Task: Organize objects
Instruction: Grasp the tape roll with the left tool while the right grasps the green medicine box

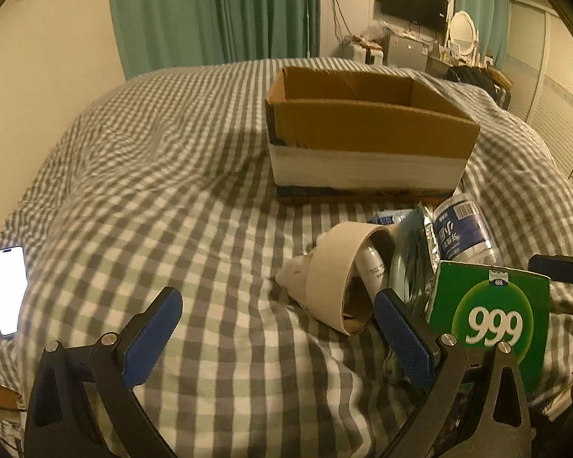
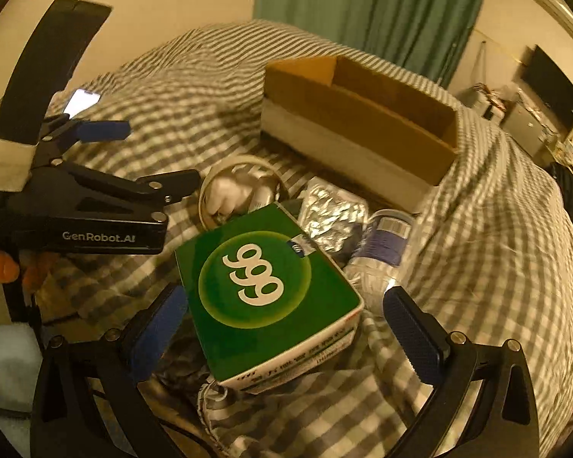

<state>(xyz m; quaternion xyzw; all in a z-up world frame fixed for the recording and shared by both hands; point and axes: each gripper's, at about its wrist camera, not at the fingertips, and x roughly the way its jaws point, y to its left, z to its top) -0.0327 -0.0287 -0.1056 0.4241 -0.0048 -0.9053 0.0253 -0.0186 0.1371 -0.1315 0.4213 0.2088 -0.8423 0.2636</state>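
Left wrist view first. My left gripper (image 1: 277, 330) hangs over the checked bedspread (image 1: 152, 198) with its jaws spread wide and nothing between them. Just ahead and to the right lies the pile I have to sort: a wide roll of beige tape (image 1: 338, 271) on its side, a small white bottle (image 1: 370, 271) showing through its core, a silvery foil pouch (image 1: 416, 252) behind it, and a crushed water bottle with a blue label (image 1: 464, 233) beyond that. The green box marked 999 (image 1: 492, 320) stands at the right edge, just beside my right-hand finger pad. The open cardboard box (image 1: 366, 133) sits further up the bed, near the pile; I can't see its floor from here. A lit phone (image 1: 7, 290) lies far left on the bedspread.

Now the right wrist view. My right gripper (image 2: 284, 322) has its jaws wide apart on either side of the green box (image 2: 267, 290); neither pad appears to touch it, though the left one is close. The box lies tilted, propped on the heap. Past it are the tape roll (image 2: 240, 187), the foil pouch (image 2: 332, 210) and the water bottle (image 2: 382, 248). The cardboard box (image 2: 363, 133) is beyond them, open. The left gripper (image 2: 107, 152) comes in from the left, a hand (image 2: 4, 267) beneath it, and the phone (image 2: 82, 100) glows behind it.
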